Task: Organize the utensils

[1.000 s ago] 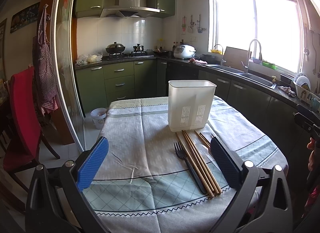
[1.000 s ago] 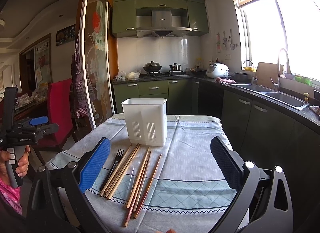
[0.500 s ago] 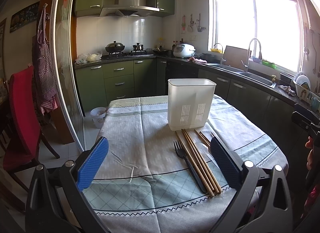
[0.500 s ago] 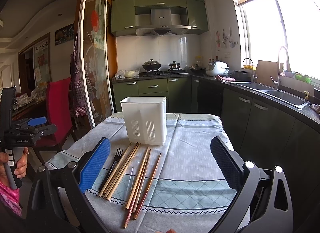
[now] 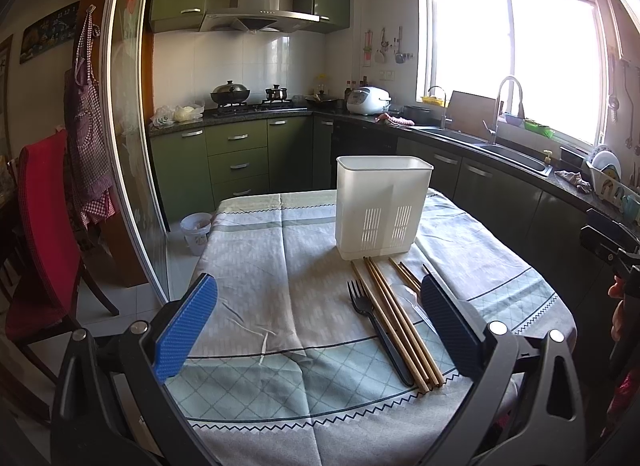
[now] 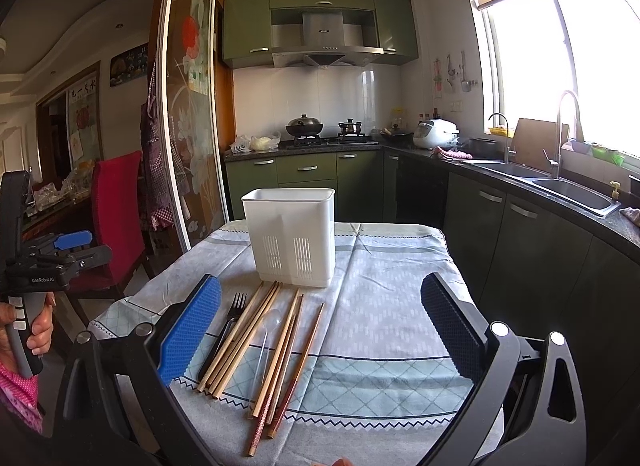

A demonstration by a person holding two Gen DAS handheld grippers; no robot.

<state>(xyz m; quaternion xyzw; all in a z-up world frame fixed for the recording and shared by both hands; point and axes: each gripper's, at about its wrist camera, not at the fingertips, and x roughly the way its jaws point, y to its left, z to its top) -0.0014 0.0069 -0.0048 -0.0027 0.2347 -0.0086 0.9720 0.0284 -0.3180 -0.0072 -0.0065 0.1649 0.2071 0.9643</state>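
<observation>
A white plastic utensil holder (image 5: 382, 205) (image 6: 290, 236) stands upright on the clothed table. In front of it lie several wooden chopsticks (image 5: 394, 316) (image 6: 276, 330), a black fork (image 5: 374, 324) (image 6: 226, 324) and a clear plastic spoon (image 6: 266, 336). My left gripper (image 5: 320, 322) hovers open above the near table edge, the fork and chopsticks just inside its right finger. My right gripper (image 6: 320, 326) is open too, with the chopsticks and spoon between its fingers and the fork beside its left finger. Neither holds anything.
The table (image 5: 260, 266) has a grey and teal cloth. A red chair (image 5: 40, 234) and a glass sliding door (image 5: 128, 145) stand at the left. Green cabinets, stove and sink (image 5: 516, 155) run along the back and right. A small bin (image 5: 196, 231) sits on the floor.
Both grippers have drifted slightly; the views shift a little. The utensils and holder lie as before.
</observation>
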